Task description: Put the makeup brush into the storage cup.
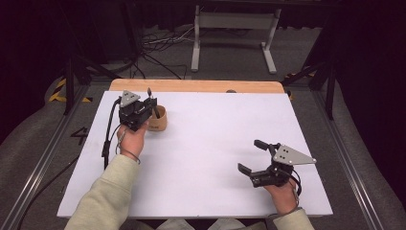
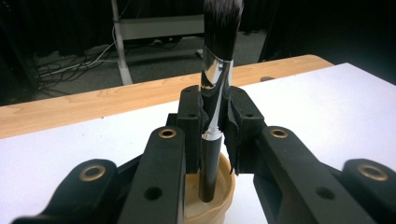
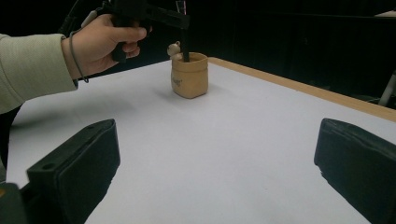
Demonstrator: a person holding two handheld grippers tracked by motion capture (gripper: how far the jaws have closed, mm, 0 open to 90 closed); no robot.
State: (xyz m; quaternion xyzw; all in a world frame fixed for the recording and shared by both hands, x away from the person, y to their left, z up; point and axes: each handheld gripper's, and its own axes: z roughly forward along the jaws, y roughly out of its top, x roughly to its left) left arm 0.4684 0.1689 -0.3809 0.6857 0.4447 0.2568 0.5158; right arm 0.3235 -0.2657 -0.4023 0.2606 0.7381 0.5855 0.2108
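The left gripper (image 2: 215,116) is clamped on a makeup-type brush (image 2: 215,70) — pads pinch the shiny ferrule and the top of the black handle, bristles pointing up, handle end hanging down inside the small tan pot (image 2: 219,196). In the high view the left gripper (image 1: 149,106) sits over the pot (image 1: 158,120) near the far-left part of the white table (image 1: 215,143), close to the wooden strip along the far edge. From the right gripper view the pot (image 3: 189,74) stands upright, w/ a little bear-like figure on its rim, and the brush handle goes in roughly vertical, maybe tilted a touch.

The right gripper (image 1: 251,155) rests near the front-right of the table, jaws spread wide, nothing between them, well apart from the pot.

Step in hand, as I read it: the brush is being set into the pot, or lifted out — can't tell which from this alone. Whether the handle tip touches the pot's bottom is hidden by the rim.

If it's going in, the next move calls for lowering until the tip seats, then easing the pads apart w/o nudging the pot, which looks light and could tip or slide. If it's coming out, a straight pull up, keeping the handle off the rim. Right gripper could steady the pot, but it's far off atm.
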